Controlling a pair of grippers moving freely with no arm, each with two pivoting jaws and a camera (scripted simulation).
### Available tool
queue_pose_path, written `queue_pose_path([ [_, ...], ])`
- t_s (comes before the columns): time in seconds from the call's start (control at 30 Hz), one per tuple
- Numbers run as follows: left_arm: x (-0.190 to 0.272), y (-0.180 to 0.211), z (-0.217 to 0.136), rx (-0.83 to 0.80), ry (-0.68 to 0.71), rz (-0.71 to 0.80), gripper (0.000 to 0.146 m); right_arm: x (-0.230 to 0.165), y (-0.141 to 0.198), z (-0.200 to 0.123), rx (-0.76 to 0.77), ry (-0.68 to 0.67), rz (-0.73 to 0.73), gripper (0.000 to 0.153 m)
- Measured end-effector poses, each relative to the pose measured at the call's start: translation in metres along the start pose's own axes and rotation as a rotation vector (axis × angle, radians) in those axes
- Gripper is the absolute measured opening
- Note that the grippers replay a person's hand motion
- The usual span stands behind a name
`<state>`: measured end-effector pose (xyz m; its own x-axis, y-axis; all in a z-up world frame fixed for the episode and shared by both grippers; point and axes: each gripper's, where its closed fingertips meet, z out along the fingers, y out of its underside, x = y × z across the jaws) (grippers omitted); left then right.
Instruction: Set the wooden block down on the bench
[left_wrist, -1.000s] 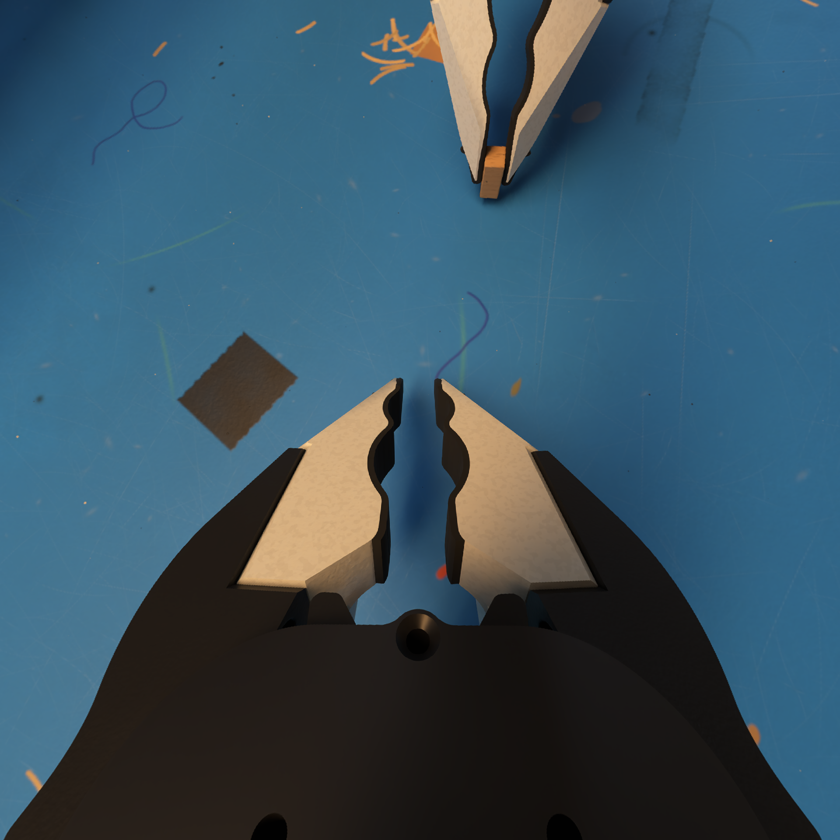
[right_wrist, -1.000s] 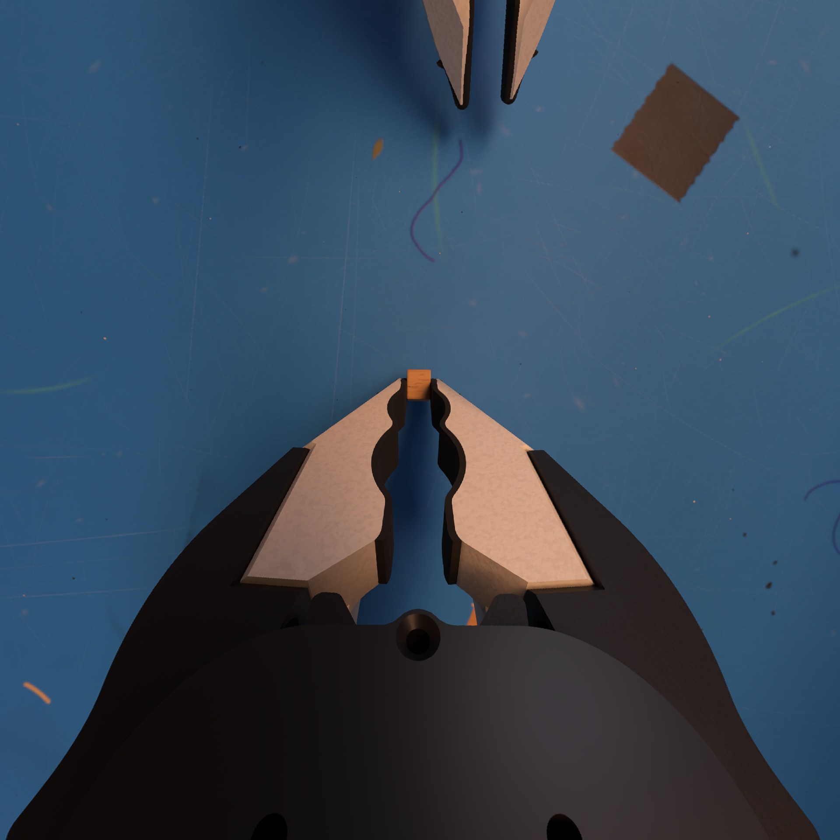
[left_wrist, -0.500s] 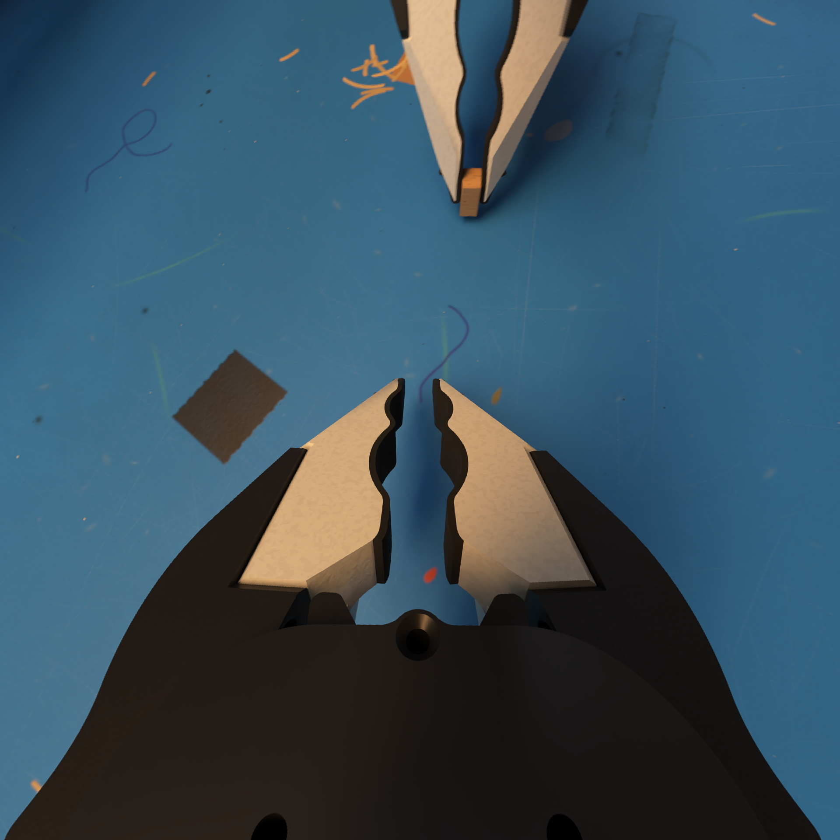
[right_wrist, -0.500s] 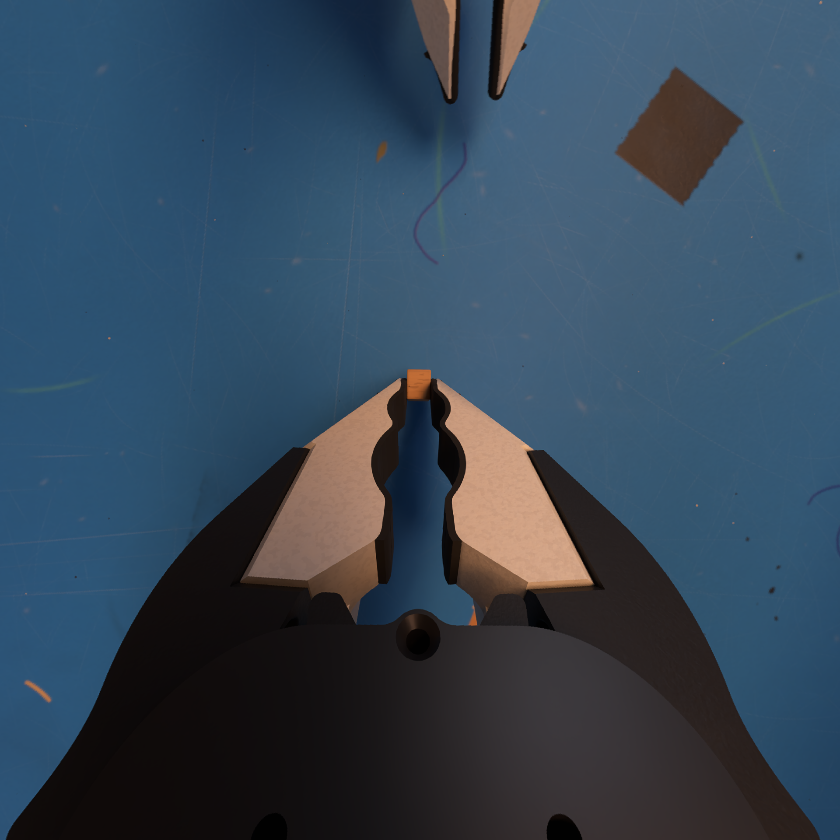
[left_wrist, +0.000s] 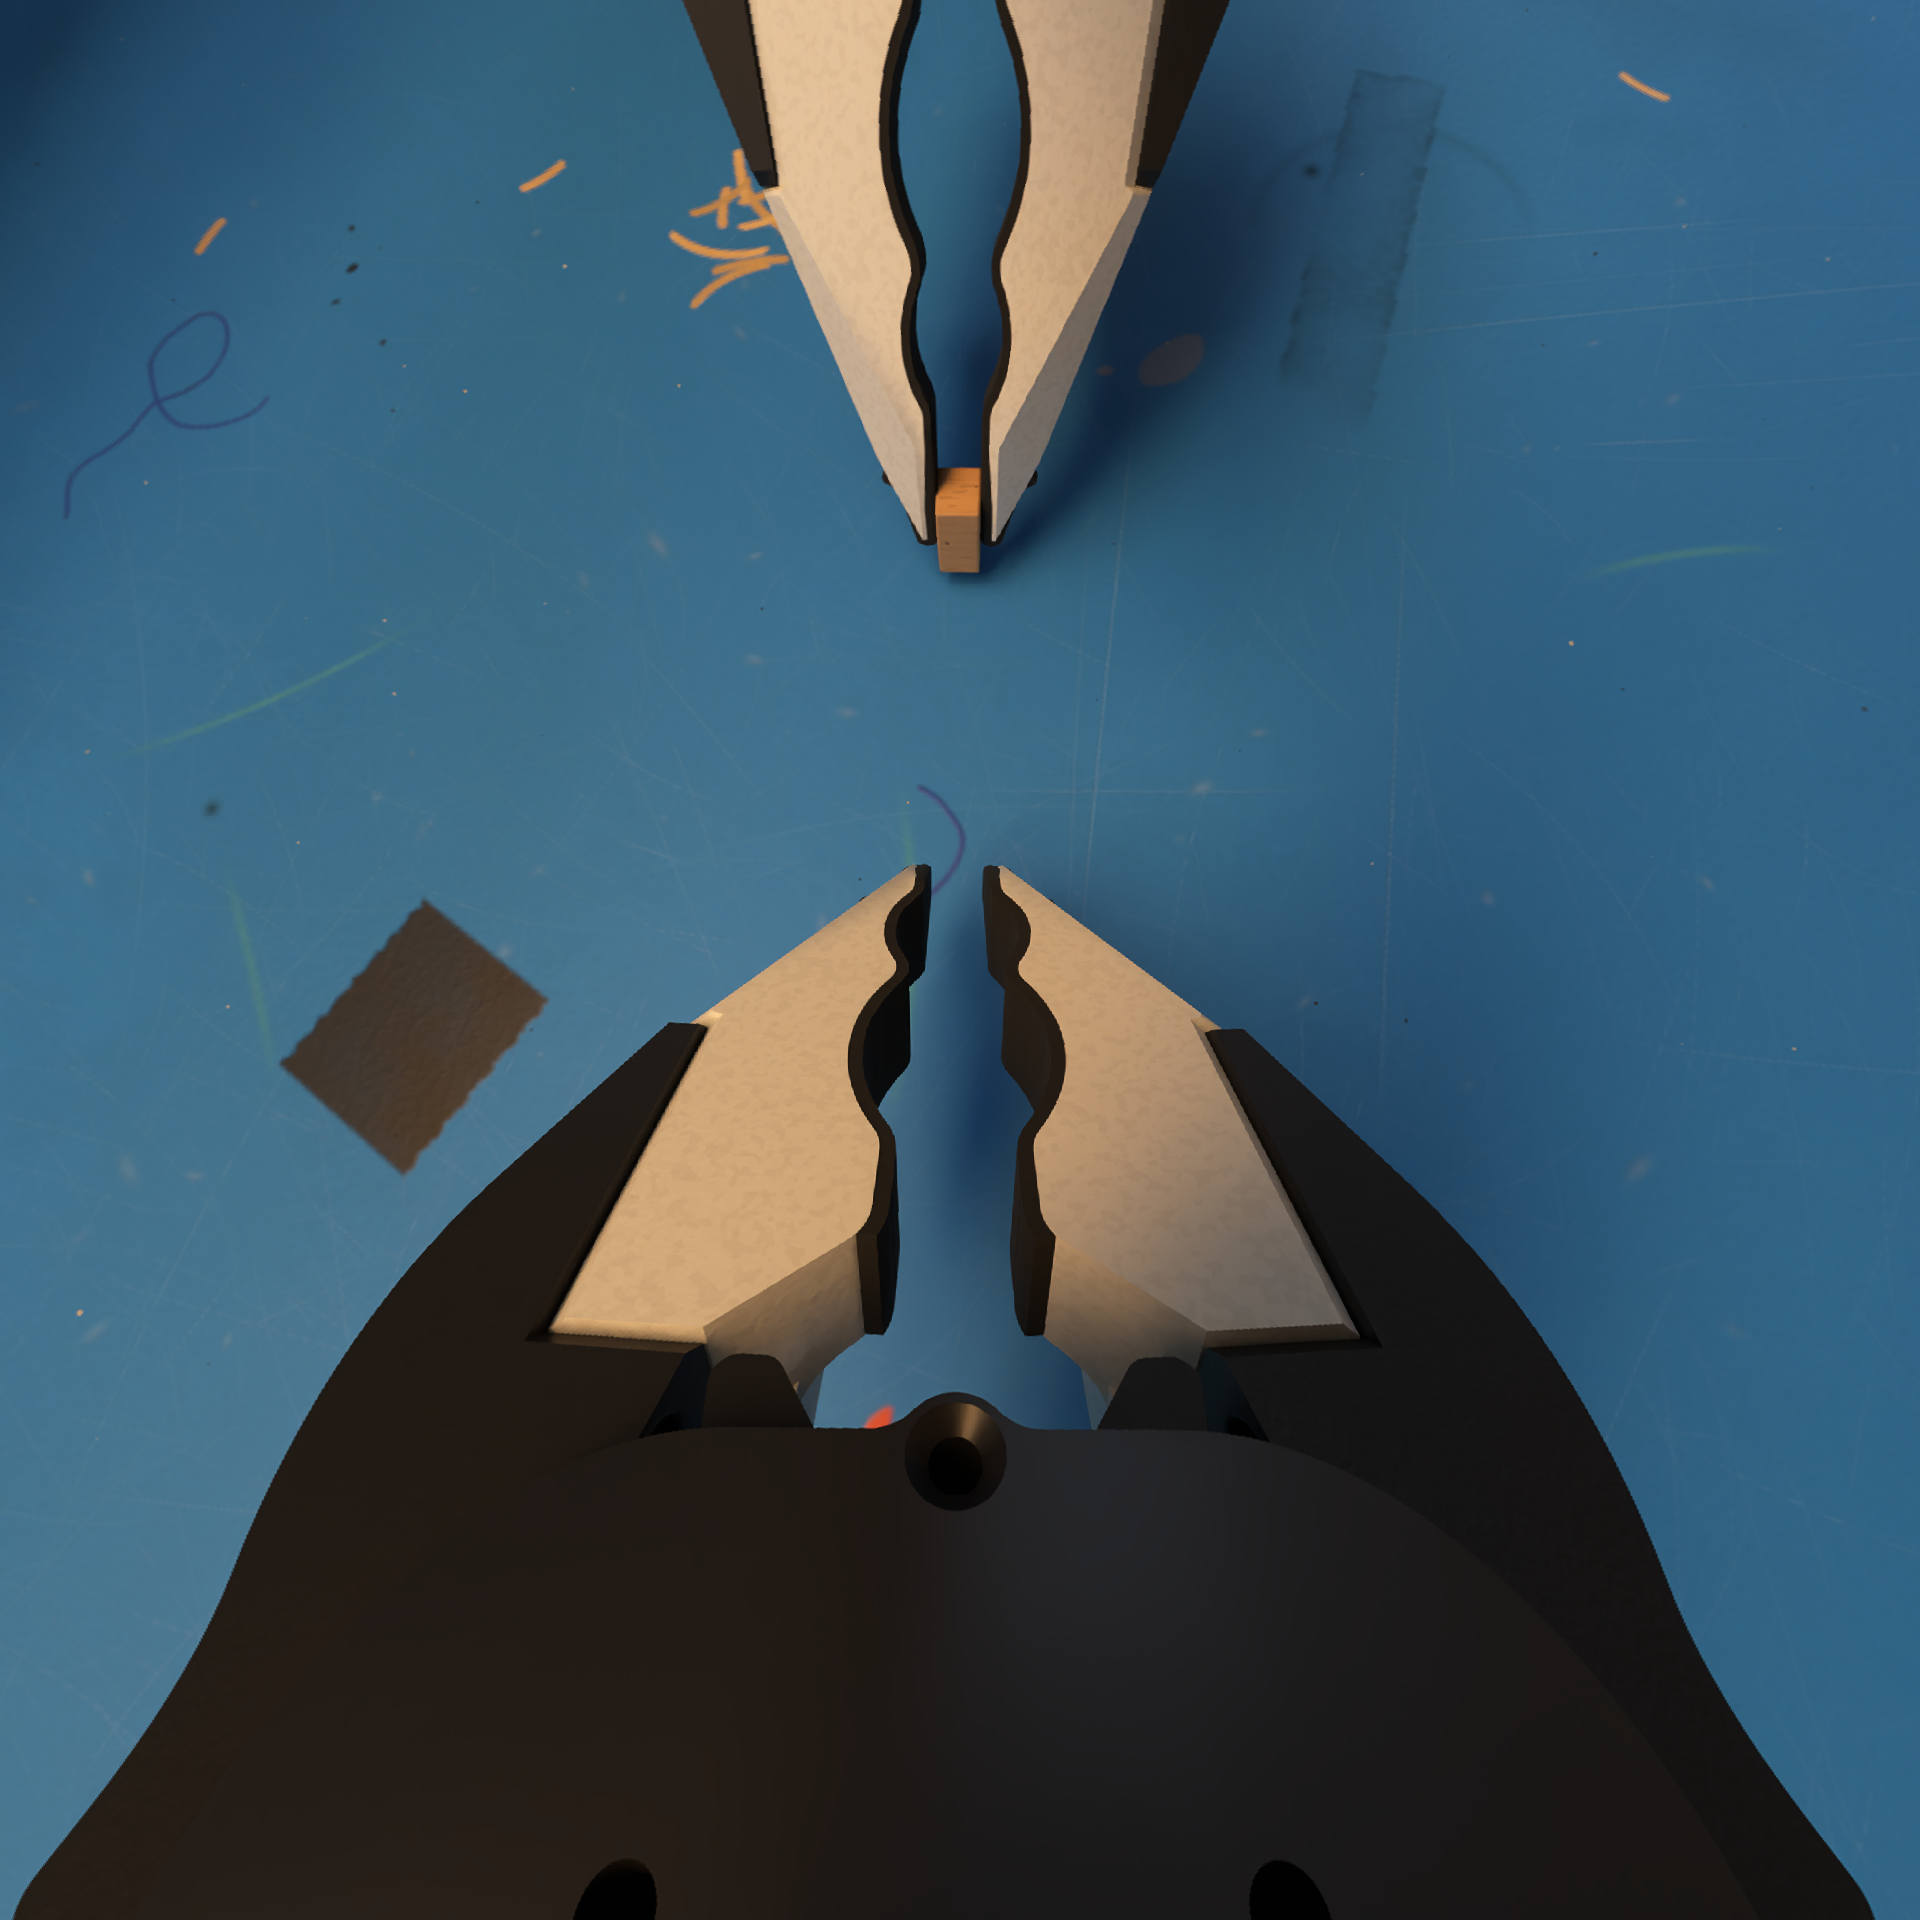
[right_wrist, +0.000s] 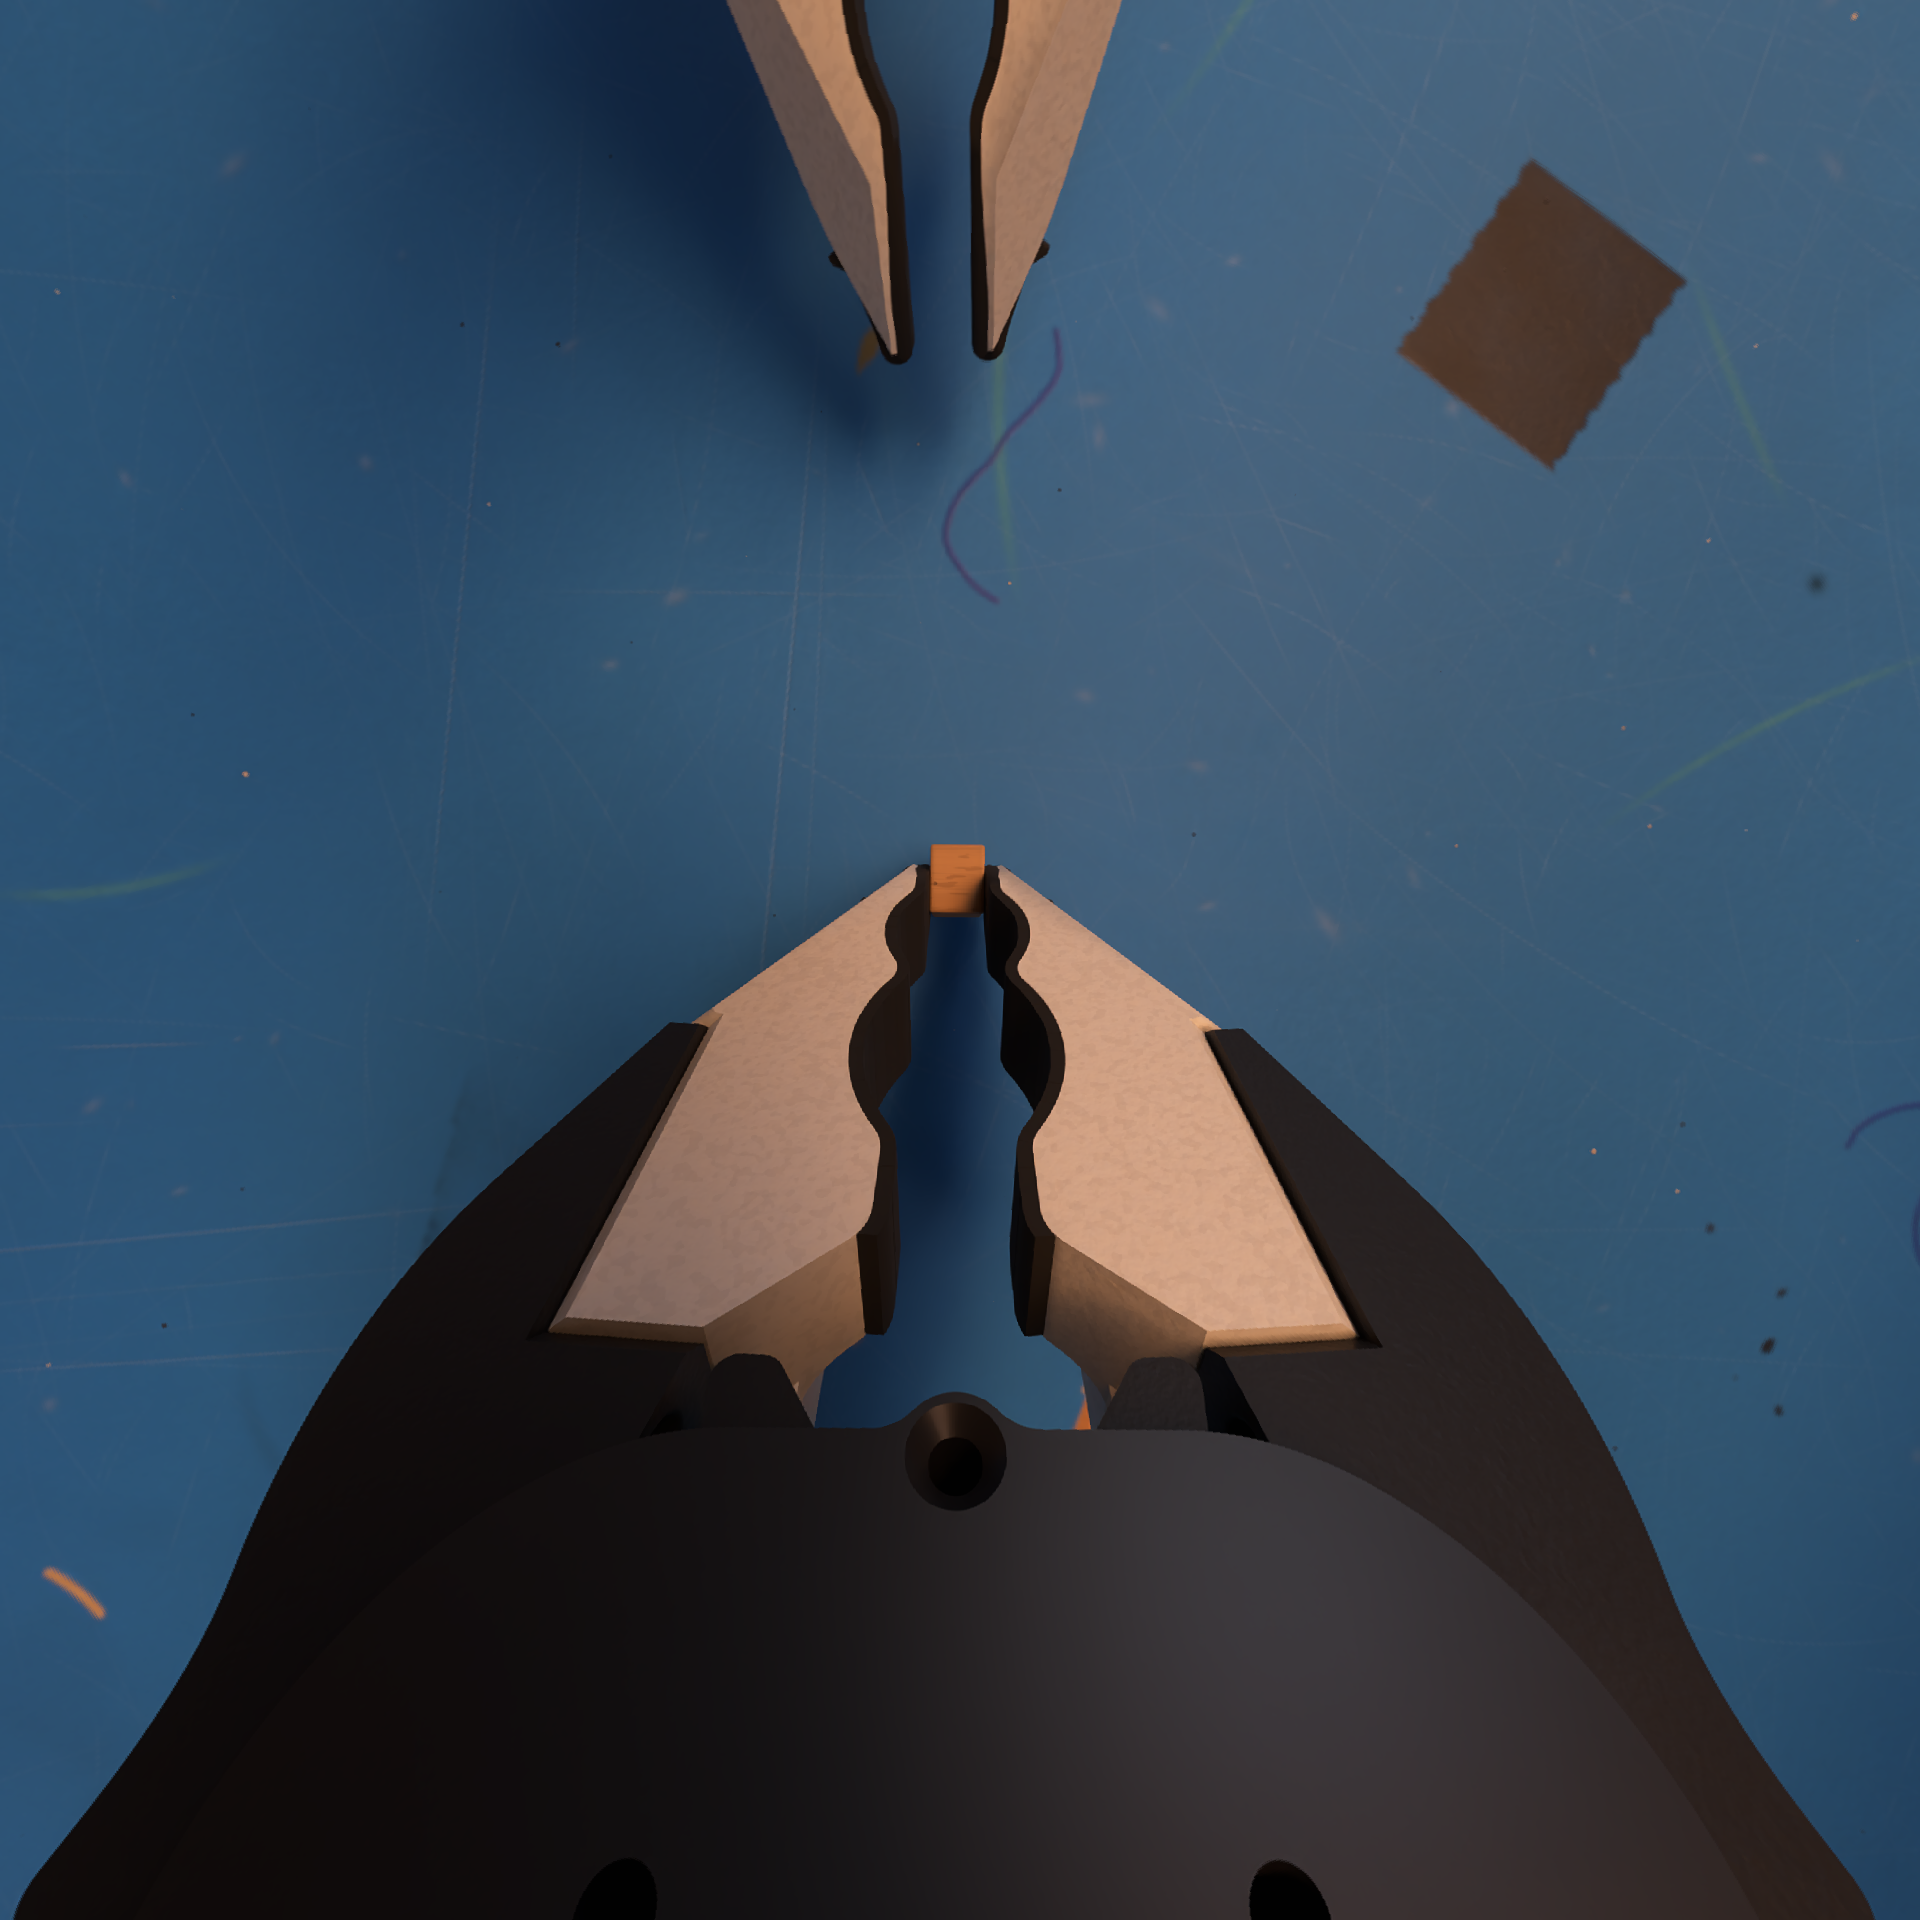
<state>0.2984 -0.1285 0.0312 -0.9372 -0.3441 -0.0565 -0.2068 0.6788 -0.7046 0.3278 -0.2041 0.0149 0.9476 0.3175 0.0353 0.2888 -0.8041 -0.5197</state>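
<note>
The small wooden block (right_wrist: 957, 878) is pinched between the fingertips of my right gripper (right_wrist: 956, 883), which is shut on it. In the left wrist view the block (left_wrist: 957, 520) sticks out below the right gripper (left_wrist: 958, 535), close above the blue bench (left_wrist: 1455, 779); I cannot tell whether it touches. My left gripper (left_wrist: 956, 878) is empty, its jaws a narrow gap apart. It faces the right gripper, tip to tip, and also shows at the top of the right wrist view (right_wrist: 942, 348).
A brown rectangular patch (left_wrist: 414, 1034) lies flat on the bench left of my left gripper; it also shows in the right wrist view (right_wrist: 1543, 312). Orange shavings (left_wrist: 727, 249) lie beside the right gripper. A purple thread (right_wrist: 997, 478) lies between the grippers.
The two grippers have drawn closer together. The right gripper with the block looks larger and lower in the left wrist view. Neither gripper's jaw gap has changed.
</note>
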Motion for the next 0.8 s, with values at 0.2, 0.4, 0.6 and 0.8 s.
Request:
queue_pose_path([
  [0.2, 0.0003, 0.001, 0.001, -0.006, -0.002, 0.0, 0.01, 0.0012, -0.0008, 0.0004, 0.007, 0.002, 0.001, 0.009],
  [0.4, 0.0018, 0.0022, 0.002, -0.007, 0.006, 0.006, 0.01, 0.0011, -0.0009, 0.0005, 0.009, -0.002, 0.004, 0.009],
  [0.6, 0.003, 0.0022, 0.0027, -0.003, 0.014, 0.009, 0.01, 0.0003, -0.0011, 0.0005, 0.014, -0.005, 0.006, 0.009],
  [0.8, 0.0035, 0.0024, 0.003, -0.002, 0.018, 0.01, 0.01, -0.0009, -0.0014, 0.0008, 0.018, -0.016, 0.014, 0.009],
])
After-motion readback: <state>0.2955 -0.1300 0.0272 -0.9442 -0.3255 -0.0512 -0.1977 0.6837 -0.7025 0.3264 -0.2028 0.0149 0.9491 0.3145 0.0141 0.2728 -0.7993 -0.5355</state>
